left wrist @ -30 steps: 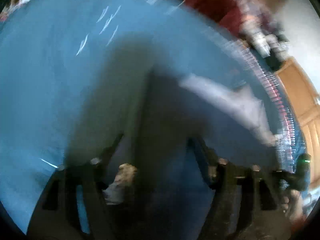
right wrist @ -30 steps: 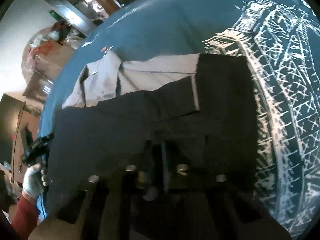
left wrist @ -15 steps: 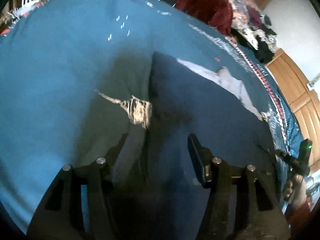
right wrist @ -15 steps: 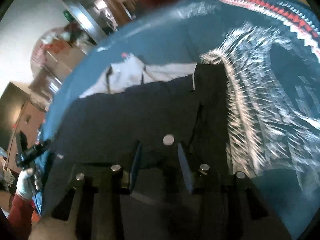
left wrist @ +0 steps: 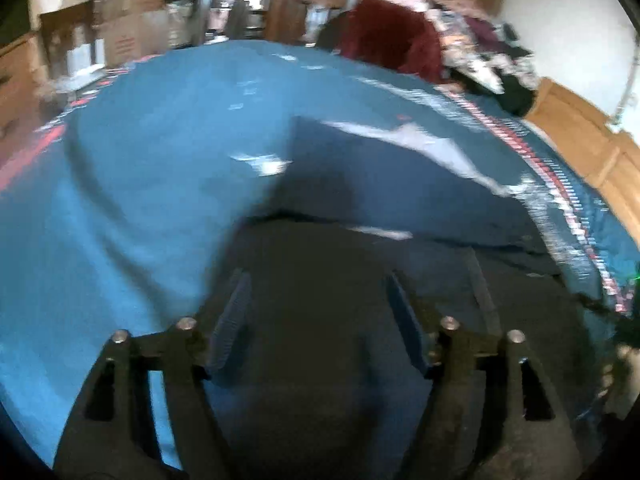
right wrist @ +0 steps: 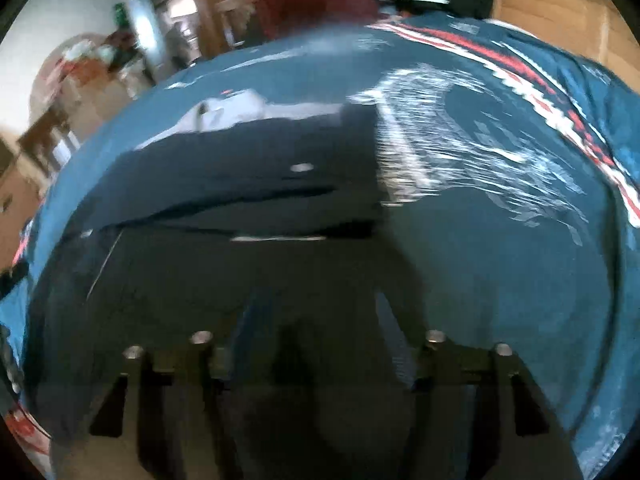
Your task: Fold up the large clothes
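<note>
On a blue patterned bedspread (left wrist: 132,184), the left gripper (left wrist: 320,320) stands with jaws spread wide and nothing between them, poised over the near fold of a dark garment (left wrist: 360,184) laid flat, its pale lining showing at the far edge. The right gripper (right wrist: 316,320), likewise wide apart and empty, hangs above the same garment, apparently placed for the next fold.

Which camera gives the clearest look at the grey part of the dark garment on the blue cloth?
The right wrist view. There the grey part lies broad at the far edge of the dark garment, its folds visible despite blur. The left wrist view shows it only as a thin, smeared pale streak along the garment's far edge.
</note>
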Available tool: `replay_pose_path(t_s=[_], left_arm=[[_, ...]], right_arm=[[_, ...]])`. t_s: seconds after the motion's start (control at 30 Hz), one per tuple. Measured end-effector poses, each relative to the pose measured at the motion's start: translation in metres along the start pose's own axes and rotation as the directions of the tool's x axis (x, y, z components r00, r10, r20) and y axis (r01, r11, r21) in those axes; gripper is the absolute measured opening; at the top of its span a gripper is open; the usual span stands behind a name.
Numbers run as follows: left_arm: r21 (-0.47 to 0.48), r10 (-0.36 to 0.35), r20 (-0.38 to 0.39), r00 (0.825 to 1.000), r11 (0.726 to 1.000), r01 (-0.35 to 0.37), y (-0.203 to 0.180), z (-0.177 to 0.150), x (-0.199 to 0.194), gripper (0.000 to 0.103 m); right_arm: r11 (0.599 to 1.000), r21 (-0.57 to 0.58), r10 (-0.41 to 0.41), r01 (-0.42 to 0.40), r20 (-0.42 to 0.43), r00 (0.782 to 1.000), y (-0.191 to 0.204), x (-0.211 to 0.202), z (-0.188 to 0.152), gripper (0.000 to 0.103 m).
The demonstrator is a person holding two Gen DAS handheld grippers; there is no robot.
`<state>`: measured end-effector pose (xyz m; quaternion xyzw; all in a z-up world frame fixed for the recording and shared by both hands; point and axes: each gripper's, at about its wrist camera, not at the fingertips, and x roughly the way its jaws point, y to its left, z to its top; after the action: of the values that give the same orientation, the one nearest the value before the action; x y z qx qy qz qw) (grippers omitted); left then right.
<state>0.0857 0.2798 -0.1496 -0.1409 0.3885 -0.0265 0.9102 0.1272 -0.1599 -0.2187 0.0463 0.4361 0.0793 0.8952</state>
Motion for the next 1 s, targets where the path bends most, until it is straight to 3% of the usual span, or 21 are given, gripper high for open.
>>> replay_pose_path(t_s=[0.13,0.2,0.3,0.4,1.0], left_arm=[[0.04,0.015,-0.115,0.993,0.999,-0.01,-0.015,-0.018,0.059,0.075],[0.073,0.002,-0.093,0.996,0.997,0.005,-0.015,-0.024,0.063,0.086],[0.079,-0.03,-0.094,0.995,0.996,0.037,-0.013,-0.022,0.067,0.096],[0.115,-0.018,-0.1,0.995,0.993,0.03,-0.019,-0.021,0.071,0.102],[0.125,0.004,-0.093,0.996,0.992,0.008,-0.029,-0.034,0.062,0.103]], right_arm=[[0.999,-0.032,-0.032,0.03,-0.065,0.997,0.017,0.036,-0.014,0.07],[0.999,-0.025,-0.023,0.022,-0.022,1.0,0.015,0.037,-0.019,0.074],[1.0,-0.026,0.011,-0.011,0.015,1.0,0.012,0.039,-0.027,0.083],[0.999,-0.039,0.024,-0.023,0.029,0.999,0.015,0.043,-0.03,0.09],[0.998,-0.045,0.041,-0.04,0.031,0.999,0.016,0.049,-0.028,0.095]])
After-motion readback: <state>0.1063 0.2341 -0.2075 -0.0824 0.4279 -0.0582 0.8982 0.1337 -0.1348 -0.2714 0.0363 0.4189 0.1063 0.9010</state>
